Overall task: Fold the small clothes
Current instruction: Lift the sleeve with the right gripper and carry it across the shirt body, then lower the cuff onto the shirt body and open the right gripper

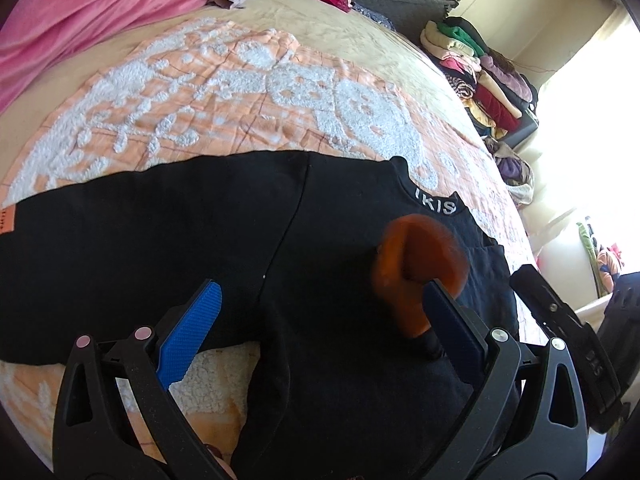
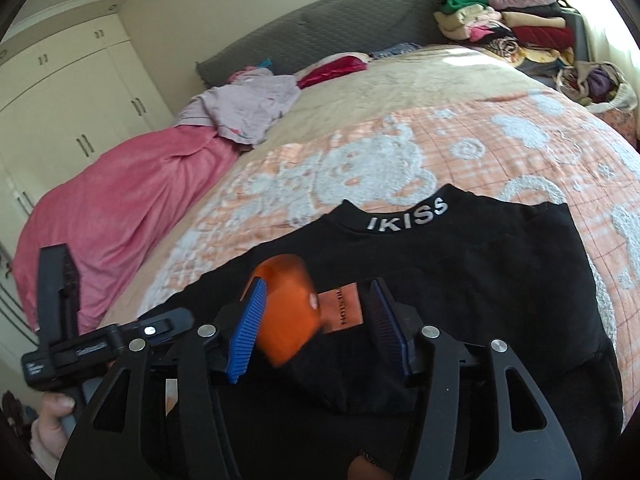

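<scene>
A black top point(image 1: 160, 240) point(image 2: 480, 272) lies flat on the bed, its collar lettered IKISS point(image 1: 436, 202) point(image 2: 406, 216). My left gripper point(image 1: 320, 288) hangs just above it, open wide. A blurred orange piece point(image 1: 416, 272) on a black end lies against its right finger only. My right gripper point(image 2: 318, 284) is open too. A blurred orange piece point(image 2: 288, 312) sits between its jaws against the left pad, clear of the right one. An orange patch point(image 2: 344, 308) shows on the black cloth behind it. I cannot tell whether the two orange pieces are one thing.
The bed carries an orange and white cover point(image 1: 240, 92). A pink blanket point(image 2: 120, 208) and lilac clothes point(image 2: 248, 112) lie at the far side. Stacks of folded clothes point(image 1: 480, 72) point(image 2: 512, 20) stand beyond the bed. A hand point(image 2: 52, 412) holds the left gripper.
</scene>
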{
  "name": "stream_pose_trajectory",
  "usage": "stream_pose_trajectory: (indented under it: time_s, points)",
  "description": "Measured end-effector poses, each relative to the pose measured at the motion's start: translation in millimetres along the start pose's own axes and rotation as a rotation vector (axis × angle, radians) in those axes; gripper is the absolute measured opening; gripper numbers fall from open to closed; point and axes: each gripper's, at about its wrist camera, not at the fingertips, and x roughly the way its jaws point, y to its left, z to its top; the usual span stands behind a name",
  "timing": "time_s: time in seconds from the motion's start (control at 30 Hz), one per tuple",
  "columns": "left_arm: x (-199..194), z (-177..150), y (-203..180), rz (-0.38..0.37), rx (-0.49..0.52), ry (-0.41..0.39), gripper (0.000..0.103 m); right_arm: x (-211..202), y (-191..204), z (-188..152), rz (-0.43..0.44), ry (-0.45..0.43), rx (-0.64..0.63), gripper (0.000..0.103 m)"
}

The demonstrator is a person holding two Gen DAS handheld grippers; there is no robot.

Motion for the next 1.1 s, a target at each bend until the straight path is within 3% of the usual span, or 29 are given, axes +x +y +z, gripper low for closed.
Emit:
stream_pose_trajectory:
  time_s: [0.23,0.33,0.37,0.47,0.67,0.8,0.87,0.93,0.97,1.1]
  points:
    - [11.4,-7.0,-4.0,-0.099,-0.027,0.026,0.094,-8.9,-23.5,-5.9,-0.048,0.010,0.061,0.059]
    - [17.2,-10.3,-10.8,-0.137,-0.027,0.035,0.092,-13.5,-36.6,-9.8,-0.071,0.010,0.092,0.064]
    - [20.2,-11.4,-14.1,-0.142,-0.023,0.043,0.086,-16.3,-42.7,-11.6,-0.077,0.008,0.106,0.064]
    - [30.2,-15.1,-20.8,-0.147,-0.032,0.074,0.069,-24.6,-56.4,-15.0,-0.093,0.001,0.132,0.064]
    - [51.7,-21.7,-34.0,-0.096,-0.025,0.104,0.069,-38.8,-82.0,-21.4,-0.121,-0.014,0.179,0.064]
    - [57.4,-24.3,-42.2,-0.045,0.006,0.079,0.043,-44.6,-99.0,-27.0,-0.141,-0.011,0.212,0.064]
    - [57.4,-24.1,-44.9,-0.035,0.017,0.057,0.036,-48.6,-107.9,-29.6,-0.151,-0.011,0.228,0.064]
    - [55.3,-21.3,-49.2,-0.026,0.045,0.031,0.015,-52.4,-117.1,-32.0,-0.166,-0.012,0.245,0.064]
    - [54.4,-19.3,-50.8,-0.030,0.052,0.026,0.009,-54.0,-120.5,-33.0,-0.172,-0.012,0.250,0.064]
    - [41.3,-6.8,-58.6,-0.041,0.108,-0.010,0.005,-60.0,-133.5,-33.5,-0.194,-0.020,0.277,0.064]
